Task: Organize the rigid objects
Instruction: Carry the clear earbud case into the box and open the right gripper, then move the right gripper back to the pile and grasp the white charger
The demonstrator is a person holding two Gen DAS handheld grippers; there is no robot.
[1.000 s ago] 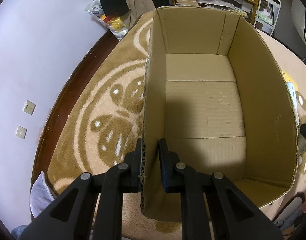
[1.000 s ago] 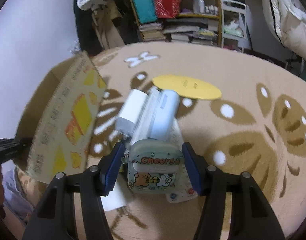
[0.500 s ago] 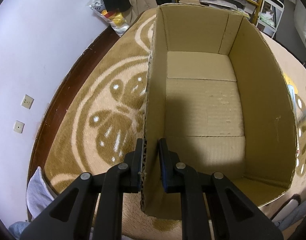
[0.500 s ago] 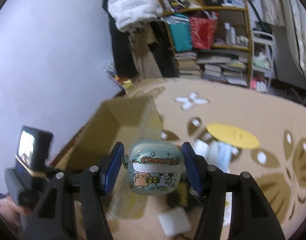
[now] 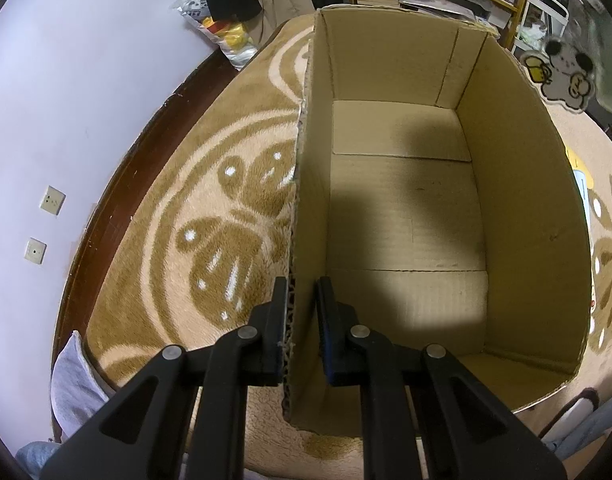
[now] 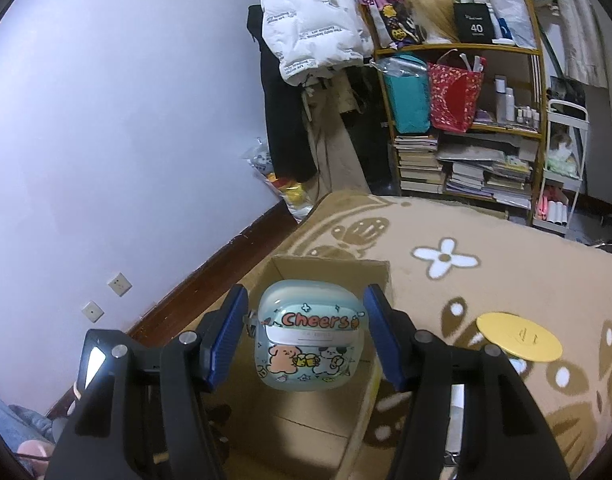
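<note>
An open cardboard box (image 5: 522,208) stands on the patterned rug, with nothing inside it. My left gripper (image 5: 302,312) is shut on the box's left wall near its front corner. In the right wrist view the box (image 6: 330,272) lies below. My right gripper (image 6: 306,332) holds a pale green earbud case (image 6: 310,344) printed "Cheers" above the box opening. Small gaps show between the case and both blue pads, so I cannot tell whether the grip still holds it. The case's underside (image 5: 562,76) shows at the top right of the left wrist view.
A yellow disc (image 6: 518,336) lies on the rug right of the box. A cluttered bookshelf (image 6: 462,132) and hanging coats (image 6: 310,36) stand at the back. The wall and dark skirting (image 5: 106,216) run along the left. Part of a white object (image 6: 456,396) lies by my right finger.
My right gripper has carried the case from low over the rug items up and left, over the box. A shadow now falls on the box floor. The left gripper has stayed on the wall.
</note>
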